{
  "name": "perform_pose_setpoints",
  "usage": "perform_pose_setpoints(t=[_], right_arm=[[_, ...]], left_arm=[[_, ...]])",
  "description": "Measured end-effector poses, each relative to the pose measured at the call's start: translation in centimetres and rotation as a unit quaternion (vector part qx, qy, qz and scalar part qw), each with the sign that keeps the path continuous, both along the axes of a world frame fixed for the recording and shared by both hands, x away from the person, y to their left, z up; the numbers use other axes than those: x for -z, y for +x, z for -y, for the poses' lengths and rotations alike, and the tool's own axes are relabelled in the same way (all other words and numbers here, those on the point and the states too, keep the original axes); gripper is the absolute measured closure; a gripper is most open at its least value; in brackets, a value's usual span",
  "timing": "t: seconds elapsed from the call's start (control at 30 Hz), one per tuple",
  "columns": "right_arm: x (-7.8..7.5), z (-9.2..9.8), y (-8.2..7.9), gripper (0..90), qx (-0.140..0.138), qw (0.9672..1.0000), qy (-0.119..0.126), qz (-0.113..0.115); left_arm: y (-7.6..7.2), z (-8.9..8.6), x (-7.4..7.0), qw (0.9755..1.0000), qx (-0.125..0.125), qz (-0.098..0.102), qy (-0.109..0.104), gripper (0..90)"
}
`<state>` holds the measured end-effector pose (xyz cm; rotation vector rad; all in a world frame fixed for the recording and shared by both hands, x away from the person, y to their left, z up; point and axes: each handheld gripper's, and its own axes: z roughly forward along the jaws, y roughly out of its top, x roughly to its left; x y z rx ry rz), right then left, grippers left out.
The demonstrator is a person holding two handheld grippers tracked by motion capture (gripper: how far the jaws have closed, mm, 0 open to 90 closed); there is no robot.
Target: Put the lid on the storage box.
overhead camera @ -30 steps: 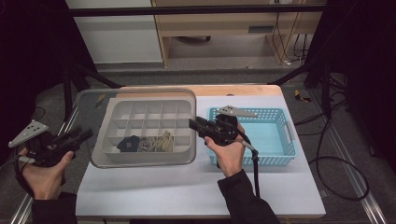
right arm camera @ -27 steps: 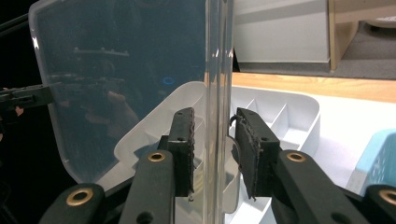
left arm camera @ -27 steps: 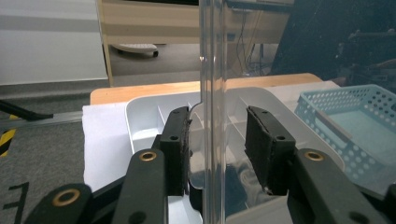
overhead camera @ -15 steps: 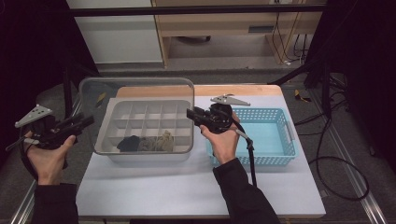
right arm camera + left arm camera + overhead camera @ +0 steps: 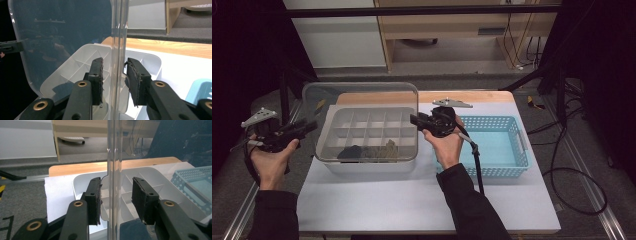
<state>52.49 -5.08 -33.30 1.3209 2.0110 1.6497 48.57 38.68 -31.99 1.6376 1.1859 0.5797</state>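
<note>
Fingers (image 5: 95,195) of the left gripper (image 5: 312,126) stand either side of the clear lid's (image 5: 362,100) left rim, and those of the right gripper (image 5: 414,120) do the same on its right rim. In both gripper views the rim runs upright between the black pads, and each pair seems to press on it, though the clear plastic makes the contact hard to read. The lid hangs tilted above the grey compartment box (image 5: 377,165), which sits toward the left half of the desk (image 5: 412,205) on its white sheet. Its far edge is raised toward the back edge of the desk. A blue basket (image 5: 517,120) lies just beside the box on the right, and some dark, crumpled things (image 5: 367,151) fill the box's front compartments. As I judge it, the step is carrying the lid clear of the box, and doing it well depends on the two hands acting as one. Both should travel at the same pace and height so the thin plastic neither bows nor twists out of a pad. Grip pressure should stay even, since a smooth rim can slide if one side loosens first. Before moving it sideways, the lid's lower edge should be lifted well above the box wall so it does not catch the wall and drag the box across the sheet. The basket's near rim also needs watching on the right hand's side.
</note>
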Motion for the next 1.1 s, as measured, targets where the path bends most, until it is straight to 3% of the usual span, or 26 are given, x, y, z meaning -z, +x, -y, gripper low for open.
perform_pose_setpoints(t=[0.33, 0.83, 1.1], right_arm=[[0.3, -0.5, 0.1, 67.8, 0.000, 0.9999, -0.015, -0.006], [0.1, -1.0, -0.2, 68.2, -0.004, 0.9996, -0.026, -0.009], [0.7, -1.1, 0.1, 67.6, -0.005, 0.9995, -0.030, 0.006]], left_arm=[[0.8, -0.5, 1.2, 0.9999, 0.001, -0.012, -0.005, 57.8], [0.6, -0.8, 1.7, 0.9998, -0.001, -0.018, -0.005, 57.0], [0.9, -0.6, 2.0, 0.9998, -0.007, -0.018, -0.004, 54.8]])
